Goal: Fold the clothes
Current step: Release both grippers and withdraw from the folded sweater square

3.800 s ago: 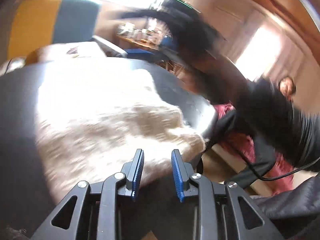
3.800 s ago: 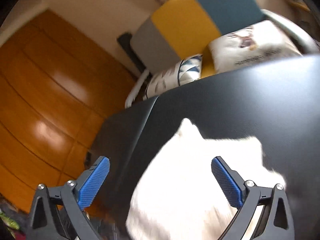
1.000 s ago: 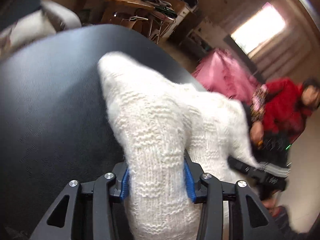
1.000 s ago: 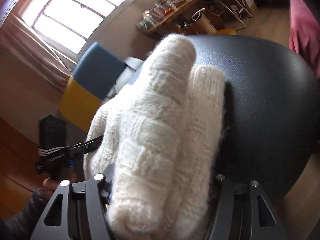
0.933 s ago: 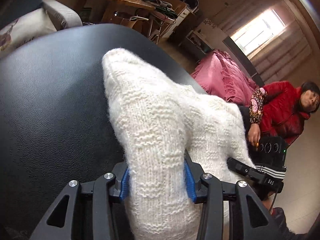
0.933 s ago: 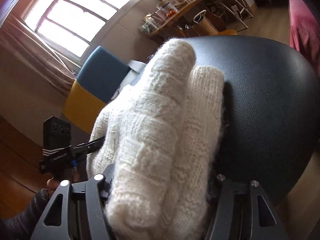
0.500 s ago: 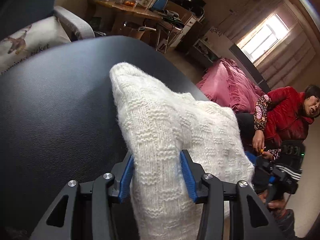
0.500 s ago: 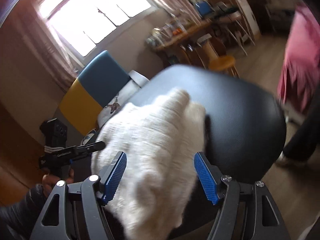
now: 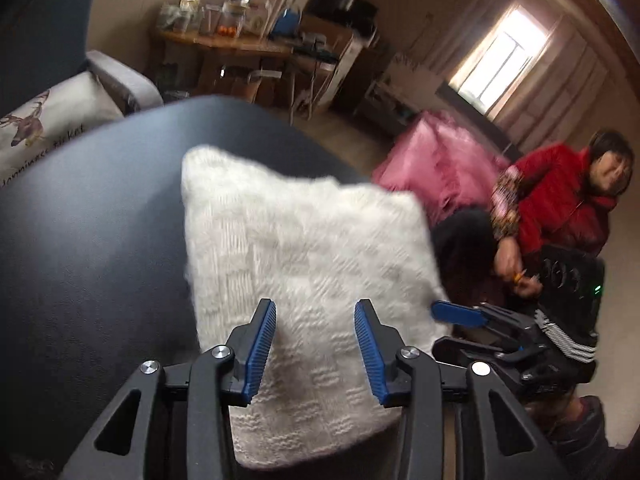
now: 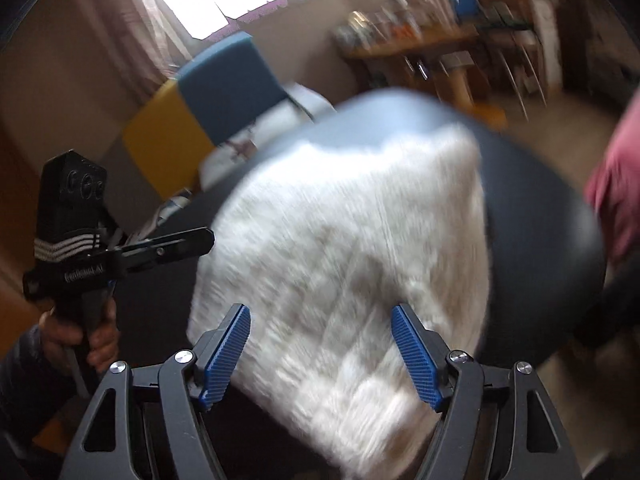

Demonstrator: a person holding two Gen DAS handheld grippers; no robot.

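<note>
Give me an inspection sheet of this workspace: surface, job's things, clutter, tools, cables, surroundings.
Surface: black padded table, bare around the garment.
Job's things: white knit sweater, folded into a compact block, lying flat on the table.
Clutter: nothing seen on the table.
Tools: left tool open, pads apart above the sweater's near edge, gripping nothing; right tool open wide, also empty. The right view is blurred.
Cables: nothing seen.
Surroundings: blue and yellow chair with a deer-print cushion, wooden desk with jars, pink cover, seated person in a red jacket, bright windows.
</note>
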